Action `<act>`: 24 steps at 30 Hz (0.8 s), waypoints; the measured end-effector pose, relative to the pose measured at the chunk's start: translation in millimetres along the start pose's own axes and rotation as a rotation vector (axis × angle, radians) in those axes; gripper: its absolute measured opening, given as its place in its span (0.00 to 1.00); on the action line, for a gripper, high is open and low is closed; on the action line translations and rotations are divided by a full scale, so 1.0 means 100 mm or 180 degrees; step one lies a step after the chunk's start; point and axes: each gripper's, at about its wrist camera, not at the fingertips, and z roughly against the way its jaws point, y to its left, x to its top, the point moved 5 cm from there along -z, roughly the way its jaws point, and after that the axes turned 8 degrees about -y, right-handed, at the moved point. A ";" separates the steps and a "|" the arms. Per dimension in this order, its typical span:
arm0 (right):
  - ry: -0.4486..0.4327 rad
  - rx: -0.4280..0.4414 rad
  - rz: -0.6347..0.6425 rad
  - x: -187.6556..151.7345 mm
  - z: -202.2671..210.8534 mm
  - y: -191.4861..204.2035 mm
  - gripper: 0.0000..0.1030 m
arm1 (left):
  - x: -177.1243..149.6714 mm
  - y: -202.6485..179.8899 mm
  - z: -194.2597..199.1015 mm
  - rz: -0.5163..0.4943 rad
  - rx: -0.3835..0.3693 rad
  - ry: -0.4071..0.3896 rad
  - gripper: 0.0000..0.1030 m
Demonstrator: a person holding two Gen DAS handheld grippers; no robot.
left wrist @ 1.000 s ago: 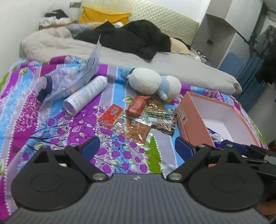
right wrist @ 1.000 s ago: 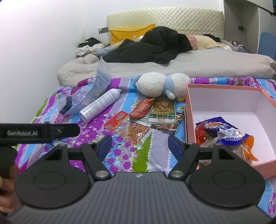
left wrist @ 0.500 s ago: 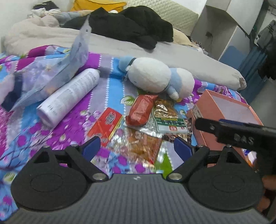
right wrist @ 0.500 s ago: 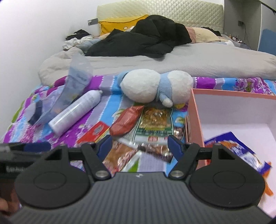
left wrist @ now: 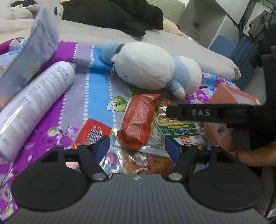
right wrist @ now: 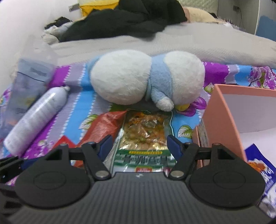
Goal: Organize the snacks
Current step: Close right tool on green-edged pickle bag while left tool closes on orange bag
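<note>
A pile of snacks lies on the flowered bedspread (left wrist: 96,89). It holds a red packet (left wrist: 138,120), a clear packet with a green label (left wrist: 179,132), a flat red packet (left wrist: 93,134) and a silvery orange packet (left wrist: 146,162). My left gripper (left wrist: 136,148) hovers low over the pile, its jaws closing, with the red packet's lower end between the tips but not pressed. My right gripper (right wrist: 139,143) is open astride the green-labelled packet (right wrist: 146,134), beside the red packet (right wrist: 103,127). The pink box (right wrist: 219,117) at right holds a blue snack bag (right wrist: 258,163).
A white and blue plush toy (left wrist: 151,69) lies just behind the snacks. A white spray can (left wrist: 34,103) and a translucent pouch (left wrist: 34,51) lie at left. The right gripper's black body and a hand (left wrist: 255,155) cross the pink box (left wrist: 231,98). Dark clothes (left wrist: 120,15) sit further back.
Both grippers have moved forward and down towards the snack pile, which now fills the views. The left jaws have narrowed. The snacks have not moved.
</note>
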 end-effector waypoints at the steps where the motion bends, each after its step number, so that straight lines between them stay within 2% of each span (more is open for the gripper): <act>1: 0.0026 -0.0022 0.0004 0.01 -0.07 0.00 0.69 | 0.00 0.01 -0.05 -0.0013 -0.0014 0.0011 0.72; 7: 0.0226 -0.0062 -0.0075 0.05 -0.41 0.01 0.70 | -0.02 0.03 -0.30 -0.0066 -0.0082 0.0052 0.66; 9: 0.0242 -0.0138 -0.0054 0.05 -0.48 0.00 0.80 | -0.01 0.02 -0.35 -0.0113 -0.0077 0.0010 0.61; 11: 0.0282 -0.0175 0.0037 0.04 -0.56 0.01 0.81 | -0.01 0.02 -0.36 -0.0121 -0.0059 -0.0008 0.54; 16: 0.0318 -0.0128 0.0066 0.01 -0.60 0.03 0.84 | 0.02 0.02 -0.36 -0.0067 -0.0058 -0.0028 0.51; 17: 0.0328 -0.0111 0.0072 0.01 -0.60 0.03 0.79 | 0.02 0.02 -0.34 -0.0062 -0.0050 -0.0023 0.51; 18: 0.0335 -0.0097 0.0076 0.02 -0.57 0.04 0.68 | 0.02 0.00 -0.32 -0.0061 -0.0047 -0.0021 0.49; 19: 0.0323 -0.0101 0.0101 0.03 -0.54 0.05 0.63 | 0.02 -0.02 -0.30 -0.0068 -0.0050 -0.0025 0.49; 24: 0.0349 0.0004 0.0120 0.05 -0.43 0.16 0.52 | 0.06 -0.08 -0.11 0.0036 -0.0003 -0.0068 0.48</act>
